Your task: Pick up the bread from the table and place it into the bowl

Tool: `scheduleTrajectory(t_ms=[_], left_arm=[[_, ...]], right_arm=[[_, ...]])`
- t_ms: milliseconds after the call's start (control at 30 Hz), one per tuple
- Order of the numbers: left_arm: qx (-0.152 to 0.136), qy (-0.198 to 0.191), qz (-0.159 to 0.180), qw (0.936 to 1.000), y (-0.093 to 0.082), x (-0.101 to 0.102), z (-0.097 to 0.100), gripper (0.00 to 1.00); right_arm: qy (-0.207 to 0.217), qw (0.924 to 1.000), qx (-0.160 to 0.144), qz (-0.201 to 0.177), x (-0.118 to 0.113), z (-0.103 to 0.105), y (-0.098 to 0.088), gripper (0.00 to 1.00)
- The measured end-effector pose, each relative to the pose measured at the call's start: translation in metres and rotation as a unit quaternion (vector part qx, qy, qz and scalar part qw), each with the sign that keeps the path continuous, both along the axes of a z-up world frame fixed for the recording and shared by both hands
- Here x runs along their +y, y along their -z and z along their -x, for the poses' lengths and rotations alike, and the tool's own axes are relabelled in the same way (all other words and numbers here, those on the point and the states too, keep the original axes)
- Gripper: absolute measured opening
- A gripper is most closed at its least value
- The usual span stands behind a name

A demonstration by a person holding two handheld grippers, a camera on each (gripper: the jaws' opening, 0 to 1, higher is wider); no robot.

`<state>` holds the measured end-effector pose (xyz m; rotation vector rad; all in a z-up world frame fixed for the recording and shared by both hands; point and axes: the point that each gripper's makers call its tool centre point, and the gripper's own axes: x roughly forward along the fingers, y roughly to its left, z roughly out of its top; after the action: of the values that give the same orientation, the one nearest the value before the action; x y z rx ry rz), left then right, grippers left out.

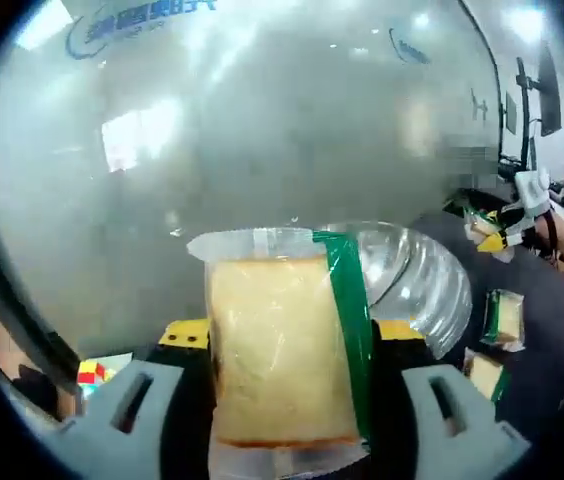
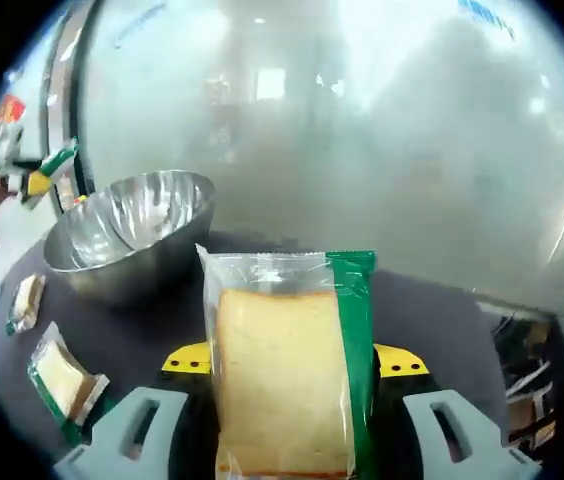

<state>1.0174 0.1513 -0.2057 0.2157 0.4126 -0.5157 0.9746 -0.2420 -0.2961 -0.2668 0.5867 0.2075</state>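
Steel bowl (image 2: 132, 245) sits upper left of the right gripper view, on the dark table (image 2: 432, 320). Each gripper, left gripper (image 1: 284, 420) and right gripper (image 2: 287, 425), is clenched on a wrapped bread slice (image 2: 282, 380), (image 1: 280, 350). Carry each over the rim, level, before releasing. Spare packets (image 2: 62, 380) lie lower left.
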Motion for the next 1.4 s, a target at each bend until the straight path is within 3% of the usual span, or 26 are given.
scheduleTrajectory(t_ms=[67, 167, 300, 333, 433, 500, 533, 600, 667, 733, 900, 1133, 1200, 1267, 1400], left_arm=[[-0.004, 0.013, -0.005, 0.9999, -0.006, -0.020, 0.002, 0.51], [-0.009, 0.023, -0.012, 0.9996, -0.016, -0.043, -0.011, 0.51], [-0.004, 0.032, -0.011, 0.9994, -0.012, -0.064, -0.019, 0.51], [-0.003, 0.033, -0.013, 0.9994, -0.010, -0.067, -0.030, 0.51], [-0.003, 0.039, -0.015, 0.9991, -0.004, -0.069, -0.035, 0.52], [-0.038, 0.057, -0.007, 0.9976, -0.002, -0.076, -0.040, 0.57], [-0.043, 0.055, 0.002, 0.9976, 0.003, -0.077, -0.038, 0.64], [-0.018, 0.055, 0.011, 0.9983, 0.010, -0.078, -0.036, 0.68], [-0.022, 0.059, 0.000, 0.9980, 0.015, -0.078, -0.034, 0.66], [-0.018, 0.063, -0.008, 0.9978, 0.025, -0.077, -0.025, 0.66], [-0.018, 0.064, -0.014, 0.9977, 0.025, -0.059, -0.018, 0.66], [-0.022, 0.058, -0.029, 0.9976, 0.030, -0.028, -0.014, 0.67], [-0.019, 0.064, -0.032, 0.9973, 0.034, -0.025, 0.006, 0.70], [-0.019, 0.071, -0.040, 0.9965, 0.035, -0.020, 0.001, 0.71], [-0.032, 0.068, -0.034, 0.9966, 0.033, 0.005, 0.021, 0.71]], right_arm=[[-0.006, 1.0000, -0.003, 0.000, 0.007, 0.002, -0.007, 0.54], [-0.016, 0.9998, -0.012, 0.006, 0.016, 0.004, -0.016, 0.54], [-0.030, 0.9994, -0.019, 0.002, 0.025, -0.001, -0.026, 0.54], [-0.034, 0.9992, -0.022, 0.001, 0.028, -0.001, -0.028, 0.54], [-0.044, 0.9987, -0.026, -0.002, 0.037, -0.001, -0.032, 0.54], [-0.053, 0.9981, -0.030, 0.006, 0.043, -0.001, -0.035, 0.54], [-0.055, 0.9979, -0.033, 0.009, 0.044, 0.000, -0.035, 0.54], [-0.057, 0.9976, -0.036, 0.009, 0.046, 0.003, -0.036, 0.55], [-0.061, 0.9975, -0.035, 0.008, 0.047, 0.004, -0.035, 0.55], [-0.063, 0.9974, -0.033, 0.009, 0.046, 0.003, -0.034, 0.54], [-0.066, 0.9972, -0.033, 0.003, 0.051, 0.001, -0.037, 0.55], [-0.077, 0.9957, -0.044, 0.028, 0.071, -0.011, -0.059, 0.55], [-0.080, 0.9952, -0.046, 0.034, 0.077, -0.016, -0.066, 0.55], [-0.083, 0.9947, -0.049, 0.034, 0.084, -0.021, -0.071, 0.55], [-0.094, 0.9938, -0.050, 0.032, 0.104, -0.029, -0.074, 0.55]])
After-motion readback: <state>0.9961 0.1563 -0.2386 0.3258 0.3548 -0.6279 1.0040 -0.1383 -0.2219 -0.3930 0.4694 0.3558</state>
